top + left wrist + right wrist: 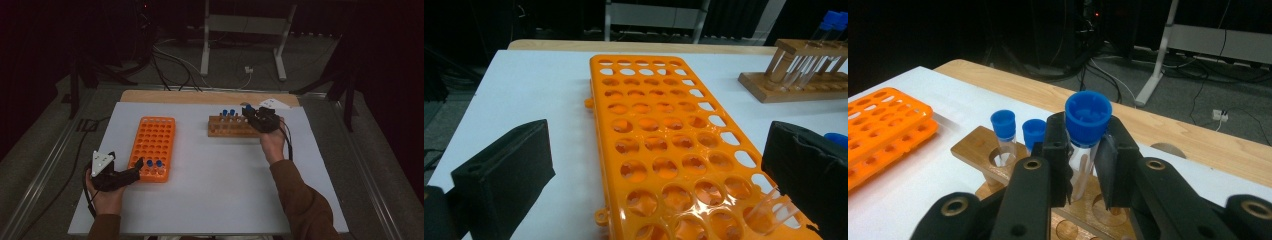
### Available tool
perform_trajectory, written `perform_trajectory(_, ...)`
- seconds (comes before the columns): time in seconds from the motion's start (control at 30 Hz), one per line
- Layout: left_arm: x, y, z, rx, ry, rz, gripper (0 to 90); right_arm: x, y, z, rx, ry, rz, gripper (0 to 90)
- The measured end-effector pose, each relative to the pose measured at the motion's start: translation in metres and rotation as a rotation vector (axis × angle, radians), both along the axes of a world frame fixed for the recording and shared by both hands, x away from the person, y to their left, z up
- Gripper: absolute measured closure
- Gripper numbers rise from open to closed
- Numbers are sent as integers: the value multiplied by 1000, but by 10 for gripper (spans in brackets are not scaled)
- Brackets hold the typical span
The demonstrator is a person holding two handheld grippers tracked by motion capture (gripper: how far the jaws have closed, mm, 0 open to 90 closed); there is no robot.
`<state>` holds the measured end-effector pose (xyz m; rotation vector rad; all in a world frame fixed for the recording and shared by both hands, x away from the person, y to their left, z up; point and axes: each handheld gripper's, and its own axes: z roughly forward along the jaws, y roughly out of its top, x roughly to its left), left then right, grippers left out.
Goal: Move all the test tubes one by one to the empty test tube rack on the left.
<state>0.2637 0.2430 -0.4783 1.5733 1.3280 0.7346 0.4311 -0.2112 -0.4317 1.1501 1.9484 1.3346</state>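
Note:
My right gripper [1082,150] is shut on a clear test tube with a blue cap [1088,112], held upright just over the wooden rack [978,147]. Two more blue-capped tubes [1003,122] stand in that rack beside it. From above, the right gripper [250,111] sits at the right end of the wooden rack [222,131]. My left gripper [134,171] stands open at the near left corner of the orange rack [152,145], its jaws wide apart over the rack's [659,130] holes. A clear tube [769,210] stands in the orange rack by the right jaw.
Two blue-capped tubes [154,164] stand in the orange rack's near row. The racks sit on a white mat [215,190] over a wooden table [200,96]. A white paper [274,104] lies behind the wooden rack. Cables and a metal stand [245,30] are on the floor beyond.

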Motion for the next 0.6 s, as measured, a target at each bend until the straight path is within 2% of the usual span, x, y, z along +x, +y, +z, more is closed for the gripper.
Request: perform_trajectory(0.6, -1, -2, 2, 6, -4, -10, 10, -17, -10, 20, 22, -54, 23, 771)
